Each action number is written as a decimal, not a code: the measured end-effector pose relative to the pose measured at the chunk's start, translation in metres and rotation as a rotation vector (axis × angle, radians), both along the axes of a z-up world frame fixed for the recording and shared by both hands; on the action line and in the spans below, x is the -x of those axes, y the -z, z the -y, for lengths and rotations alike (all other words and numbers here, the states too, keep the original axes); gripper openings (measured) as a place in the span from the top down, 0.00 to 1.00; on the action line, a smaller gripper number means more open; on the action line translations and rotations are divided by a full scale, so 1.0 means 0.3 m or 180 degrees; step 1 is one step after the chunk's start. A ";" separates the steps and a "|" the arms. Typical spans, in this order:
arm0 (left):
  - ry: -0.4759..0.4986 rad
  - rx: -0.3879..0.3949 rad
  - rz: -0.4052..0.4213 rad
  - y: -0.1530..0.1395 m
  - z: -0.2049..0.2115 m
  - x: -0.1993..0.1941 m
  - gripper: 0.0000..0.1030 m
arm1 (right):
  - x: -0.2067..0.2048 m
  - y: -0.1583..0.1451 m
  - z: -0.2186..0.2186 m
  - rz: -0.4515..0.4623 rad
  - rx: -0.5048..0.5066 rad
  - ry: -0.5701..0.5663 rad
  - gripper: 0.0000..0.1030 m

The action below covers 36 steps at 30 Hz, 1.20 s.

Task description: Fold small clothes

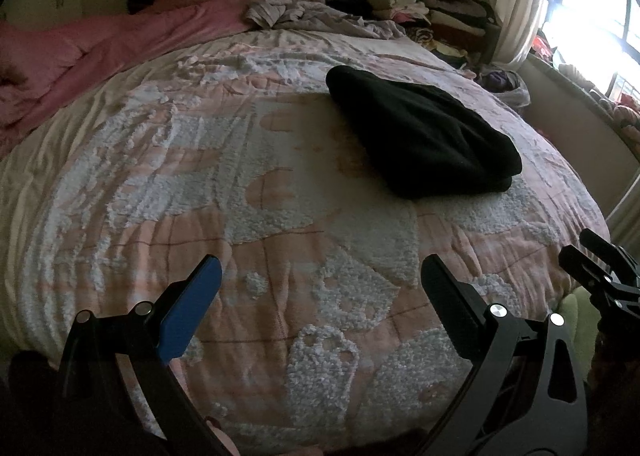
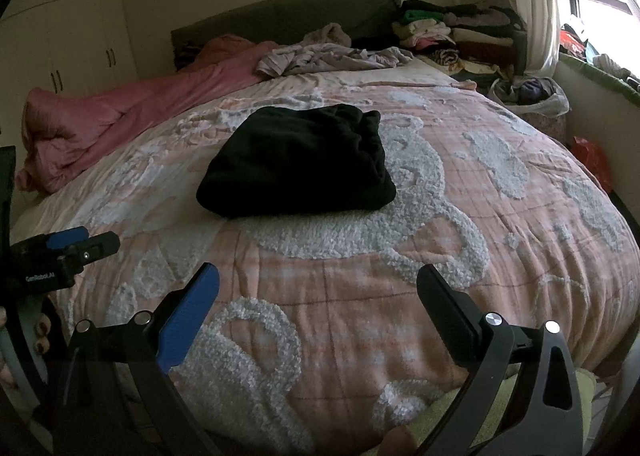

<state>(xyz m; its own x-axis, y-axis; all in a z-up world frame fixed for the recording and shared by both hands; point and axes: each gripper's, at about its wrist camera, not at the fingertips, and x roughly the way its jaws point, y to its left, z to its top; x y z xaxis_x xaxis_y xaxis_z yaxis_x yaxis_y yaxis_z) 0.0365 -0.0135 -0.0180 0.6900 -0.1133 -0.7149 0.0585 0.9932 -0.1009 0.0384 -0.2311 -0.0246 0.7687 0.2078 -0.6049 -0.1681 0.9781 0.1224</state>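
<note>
A black garment [image 1: 424, 135] lies folded into a compact bundle on the pink and white bedspread [image 1: 240, 215]; it also shows in the right wrist view [image 2: 300, 163]. My left gripper [image 1: 320, 268] is open and empty, held above the near part of the bed, well short of the garment. My right gripper [image 2: 318, 276] is open and empty, also near the bed's front edge, with the garment ahead of it. The right gripper shows at the right edge of the left wrist view [image 1: 600, 272]; the left gripper shows at the left edge of the right wrist view [image 2: 80, 244].
A pink duvet [image 2: 120, 115] lies bunched along the far left of the bed. Crumpled pale lilac clothes [image 2: 332, 53] lie by the headboard. A stack of folded clothes [image 2: 460, 31] stands at the far right corner. A bag of clothes [image 2: 532, 95] sits by the window wall.
</note>
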 end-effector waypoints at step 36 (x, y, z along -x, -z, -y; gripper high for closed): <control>-0.0050 -0.0041 0.0025 -0.019 -0.017 0.003 0.09 | 0.003 0.002 -0.004 0.0000 0.0021 -0.0002 0.04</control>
<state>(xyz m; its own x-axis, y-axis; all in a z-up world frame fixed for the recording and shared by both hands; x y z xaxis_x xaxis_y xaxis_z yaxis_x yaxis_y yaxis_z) 0.0357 -0.0083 -0.0124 0.6972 -0.0931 -0.7108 0.0436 0.9952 -0.0876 0.0375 -0.2299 -0.0251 0.7685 0.2044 -0.6063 -0.1688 0.9788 0.1160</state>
